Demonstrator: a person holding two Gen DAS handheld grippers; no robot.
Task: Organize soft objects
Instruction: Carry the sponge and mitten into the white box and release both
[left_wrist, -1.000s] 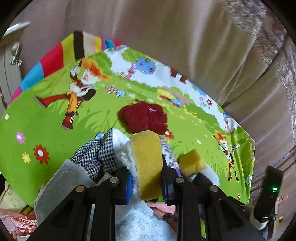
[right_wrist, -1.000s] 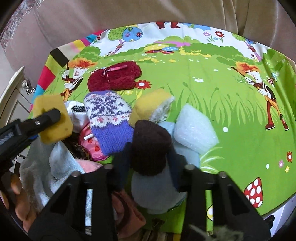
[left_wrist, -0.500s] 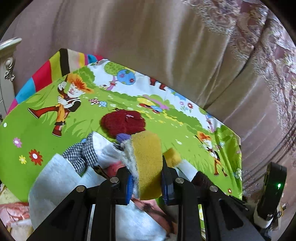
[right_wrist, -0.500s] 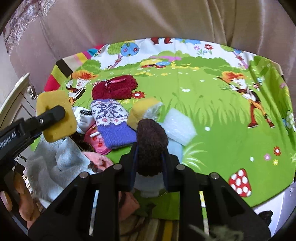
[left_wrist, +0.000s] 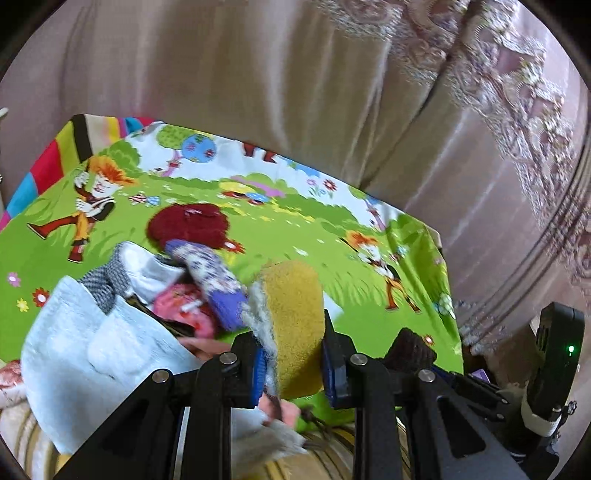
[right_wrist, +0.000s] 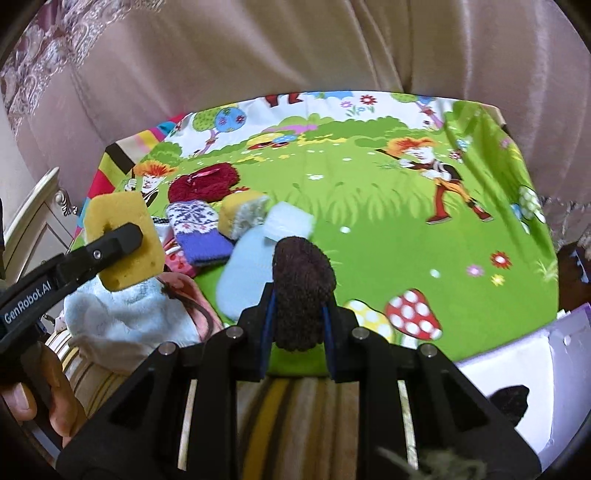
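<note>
Beige curtain folds (right_wrist: 295, 44) fill the background behind a bright green cartoon-print cloth (right_wrist: 388, 221) spread as the work surface. Largest of the soft things, a pale blue towel (left_wrist: 92, 354) slumps at eight o'clock in the left wrist view: limp and light, best pinched at a fold. At ten o'clock in the right wrist view lie a dark red fuzzy knit (right_wrist: 203, 182), a purple patterned mitten (right_wrist: 195, 232) and a loose yellow sponge (right_wrist: 240, 214), all touching. Each would squash under the pads, so a hold across the middle suits them.

The left gripper (left_wrist: 293, 354) is clamped on a yellow sponge block (left_wrist: 295, 325), held clear of the pile and dented at the pinch. The right gripper (right_wrist: 299, 321) is closed around a dark brown woolly piece (right_wrist: 303, 280), springy and non-slip, gripped near its base.
</note>
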